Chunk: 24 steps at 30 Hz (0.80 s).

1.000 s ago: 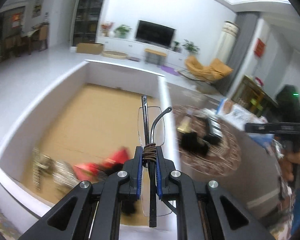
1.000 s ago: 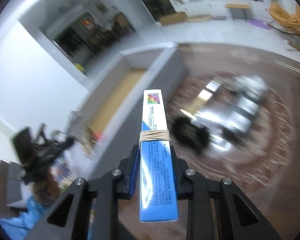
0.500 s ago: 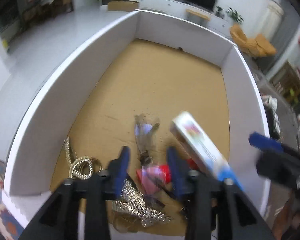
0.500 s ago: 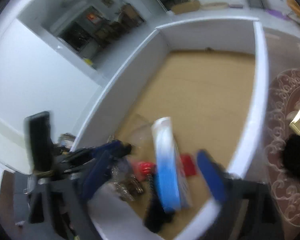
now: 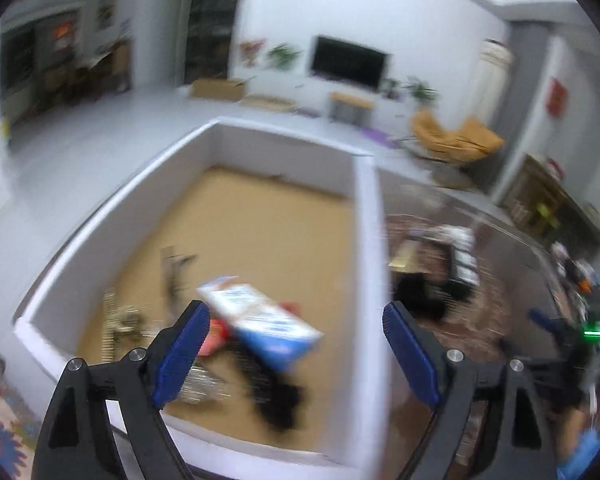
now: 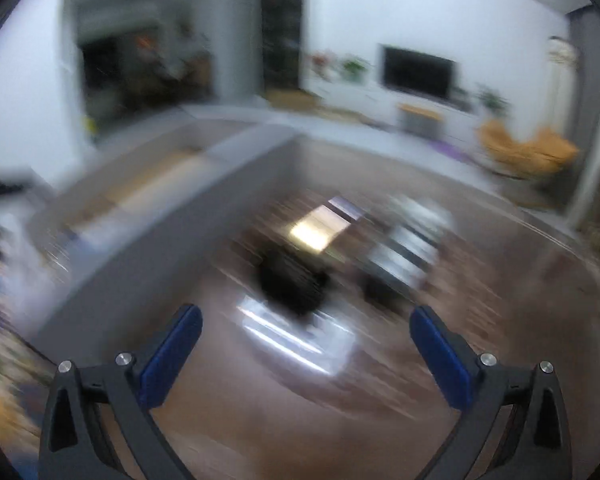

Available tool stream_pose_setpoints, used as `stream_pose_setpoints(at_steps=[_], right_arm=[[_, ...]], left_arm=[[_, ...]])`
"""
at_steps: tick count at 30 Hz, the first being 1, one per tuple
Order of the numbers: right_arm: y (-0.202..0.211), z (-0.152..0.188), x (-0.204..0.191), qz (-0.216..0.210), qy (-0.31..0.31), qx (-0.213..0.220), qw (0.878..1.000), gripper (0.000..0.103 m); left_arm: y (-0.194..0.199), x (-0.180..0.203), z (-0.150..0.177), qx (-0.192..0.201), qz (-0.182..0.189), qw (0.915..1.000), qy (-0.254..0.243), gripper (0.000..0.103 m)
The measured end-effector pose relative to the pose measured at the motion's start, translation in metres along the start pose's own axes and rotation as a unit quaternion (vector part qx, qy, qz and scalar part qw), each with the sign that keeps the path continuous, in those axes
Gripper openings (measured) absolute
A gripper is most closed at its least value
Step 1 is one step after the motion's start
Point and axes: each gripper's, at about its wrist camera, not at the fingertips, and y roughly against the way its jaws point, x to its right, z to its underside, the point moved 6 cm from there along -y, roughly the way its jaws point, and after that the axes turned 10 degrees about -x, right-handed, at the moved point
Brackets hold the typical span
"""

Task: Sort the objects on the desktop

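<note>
Glasses and box released; both tools (image 5: 296, 330) (image 6: 306, 334) opening, empty.

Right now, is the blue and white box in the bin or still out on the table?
In: the blue and white box lies inside the white-walled bin.

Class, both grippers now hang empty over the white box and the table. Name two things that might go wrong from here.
1. The blue carton lies tilted on the pile in the white box; it may slide or press on what lies under it.
2. The right gripper, jaws opening, faces a blurred table with a black item beside others; a hasty grab may knock neighbours.
</note>
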Motion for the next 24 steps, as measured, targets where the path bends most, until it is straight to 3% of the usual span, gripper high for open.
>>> stream_pose_setpoints(at_steps=[3, 5, 7, 12, 15, 18, 24], right_arm=[[-0.017, 0.057, 0.066, 0.059, -0.034, -0.054, 0.996, 0.103], [-0.018, 0.083, 0.088, 0.069, -0.061, -0.076, 0.993, 0.103], [-0.02, 0.097, 0.111, 0.076, -0.088, -0.091, 0.989, 0.103], [-0.031, 0.114, 0.155, 0.073, -0.133, -0.109, 0.982, 0.103], [-0.041, 0.121, 0.16, 0.041, -0.142, -0.106, 0.983, 0.103], [-0.046, 0.121, 0.158, 0.039, -0.138, -0.104, 0.984, 0.103], [-0.047, 0.118, 0.155, 0.041, -0.138, -0.103, 0.984, 0.103]], left_arm=[[0.0, 0.061, 0.006, -0.002, 0.039, 0.9983, -0.043, 0.092], [-0.004, 0.1, 0.012, -0.019, 0.065, 0.9952, -0.07, 0.1], [-0.019, 0.132, 0.023, -0.04, 0.081, 0.9919, -0.089, 0.1], [-0.085, 0.174, 0.058, -0.109, 0.061, 0.9886, -0.084, 0.1], [-0.124, 0.169, 0.07, -0.14, 0.029, 0.9882, -0.054, 0.1], [-0.148, 0.159, 0.061, -0.151, 0.011, 0.9885, 0.0, 0.1], [-0.174, 0.139, -0.02, -0.112, 0.004, 0.9834, 0.143, 0.1]])
